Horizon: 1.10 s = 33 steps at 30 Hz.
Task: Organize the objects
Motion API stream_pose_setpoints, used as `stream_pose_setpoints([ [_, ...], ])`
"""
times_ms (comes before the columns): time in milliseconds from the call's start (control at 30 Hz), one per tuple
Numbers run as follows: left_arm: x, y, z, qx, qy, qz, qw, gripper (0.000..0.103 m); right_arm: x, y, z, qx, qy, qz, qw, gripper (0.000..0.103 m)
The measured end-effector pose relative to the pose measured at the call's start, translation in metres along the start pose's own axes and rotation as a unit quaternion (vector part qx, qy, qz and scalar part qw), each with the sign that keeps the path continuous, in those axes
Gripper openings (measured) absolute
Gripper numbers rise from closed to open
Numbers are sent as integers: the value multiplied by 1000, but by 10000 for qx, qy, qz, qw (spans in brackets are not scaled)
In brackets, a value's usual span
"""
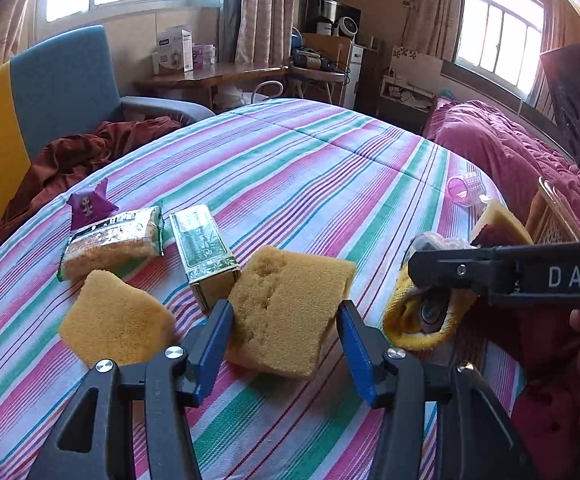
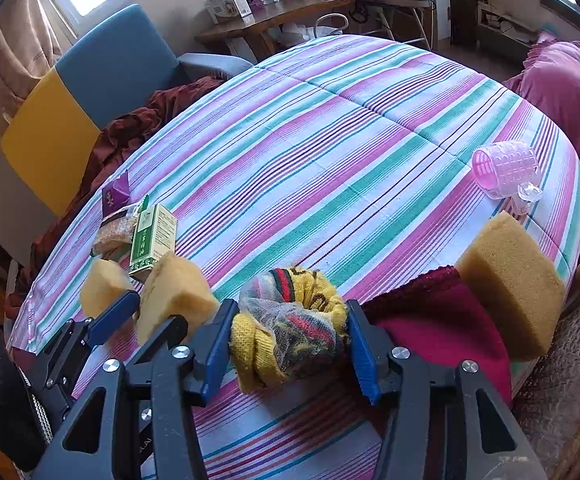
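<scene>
On the striped bedsheet (image 1: 309, 168), a yellow sponge (image 1: 290, 312) lies between the blue fingers of my left gripper (image 1: 285, 308), which is open; the pads flank it without squeezing. A second sponge (image 1: 114, 320) rests to its left. My right gripper (image 2: 290, 308) is shut on a yellow knit bundle (image 2: 290, 336) with red and green stripes, low on the sheet. The left gripper (image 2: 142, 320) also shows in the right wrist view. A third sponge (image 2: 513, 284) leans on a dark red cloth (image 2: 437, 320) at the right.
A green box (image 1: 204, 252), a snack packet (image 1: 114, 244) and a purple packet (image 1: 90, 206) lie at the left. A pink hair roller (image 2: 505, 168) sits far right. A wicker basket (image 2: 569, 360) borders the right edge. A blue and yellow chair (image 1: 50, 92) stands beyond the bed.
</scene>
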<state>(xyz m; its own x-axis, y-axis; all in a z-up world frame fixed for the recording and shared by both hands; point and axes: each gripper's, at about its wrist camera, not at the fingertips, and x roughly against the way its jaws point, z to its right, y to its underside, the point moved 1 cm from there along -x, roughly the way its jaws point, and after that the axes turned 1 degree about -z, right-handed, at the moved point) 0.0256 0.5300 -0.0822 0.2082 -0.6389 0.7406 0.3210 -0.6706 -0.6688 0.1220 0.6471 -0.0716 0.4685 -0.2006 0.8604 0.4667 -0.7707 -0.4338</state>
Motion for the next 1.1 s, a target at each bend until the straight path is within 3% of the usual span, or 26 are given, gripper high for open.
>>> stream_pose_setpoints([
  [233,0,2,-6,152,149,64,9998,52,-1,0,-1,4,11,-6,10000,55],
  [367,3,4,-3,66,52,119,9999,48,0,0,-1,-1,3,-8,10000,55],
  [767,44,31,6,-5,-284,504,9983,23,3,2,-4,120,-96,64,9999,54],
  [833,49,34,3,102,-345,529,9980,23,4,2,-5,134,-94,74,9998,54],
  [900,49,32,-3,249,-451,490,9975,32,3,2,-4,111,-91,72,9999,54],
  [1000,38,29,-7,339,-336,165,9987,42,3,2,-2,73,-89,69,9999,54],
  [1100,24,24,-8,323,-384,-103,9987,45,1,1,-2,74,-80,46,9999,54],
])
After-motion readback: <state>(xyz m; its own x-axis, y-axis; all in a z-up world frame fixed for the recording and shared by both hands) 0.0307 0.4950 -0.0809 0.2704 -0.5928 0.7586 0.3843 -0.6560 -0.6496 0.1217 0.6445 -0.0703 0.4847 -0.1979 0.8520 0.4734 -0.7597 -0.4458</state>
